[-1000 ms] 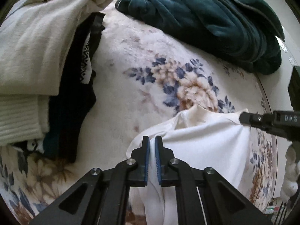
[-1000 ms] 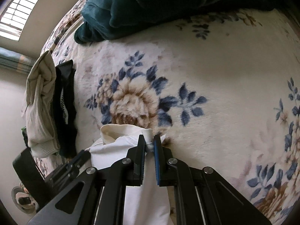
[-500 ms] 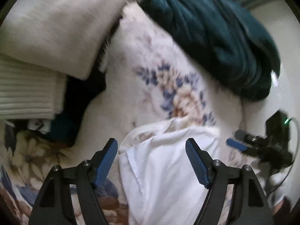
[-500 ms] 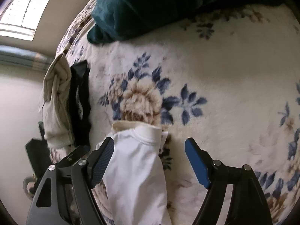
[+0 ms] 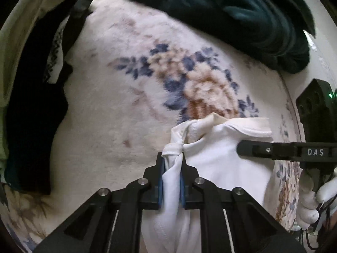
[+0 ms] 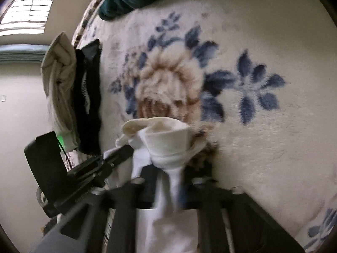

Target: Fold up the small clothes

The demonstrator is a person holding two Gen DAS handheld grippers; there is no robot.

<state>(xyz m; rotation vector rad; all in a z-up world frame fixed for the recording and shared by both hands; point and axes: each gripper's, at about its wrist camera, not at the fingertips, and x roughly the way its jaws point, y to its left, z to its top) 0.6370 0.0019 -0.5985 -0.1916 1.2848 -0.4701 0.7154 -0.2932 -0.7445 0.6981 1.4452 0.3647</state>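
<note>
White garment (image 5: 227,168): small pale top, bunched rather than flat, lying on the floral blanket (image 5: 118,109) close under both my tools; its ribbed collar end points away from me.
Left gripper (image 5: 171,162): clenched on a gathered fold at the garment's left edge; its jaws have just been closing, and cloth sits pinched between the blue pads.
Right gripper (image 6: 168,170): clamped on the opposite edge near the collar; its jaws have likewise just been closing, with white fabric drawn up through them. The right wrist view is blurred, so I cannot read the exact bite.
Progress: I judge the fold barely begun. Both edges are secured, but no crease is laid and the cloth is still rumpled.
Remaining: lift or spread the piece, bring one half over the other, flatten, set aside.
Risk: thin fabric may slip or twist from such narrow pinches.
Surroundings: dark teal blanket (image 5: 242,16) at the far side; cream and black clothes (image 5: 35,80) piled at left, apparently unfolded.
</note>
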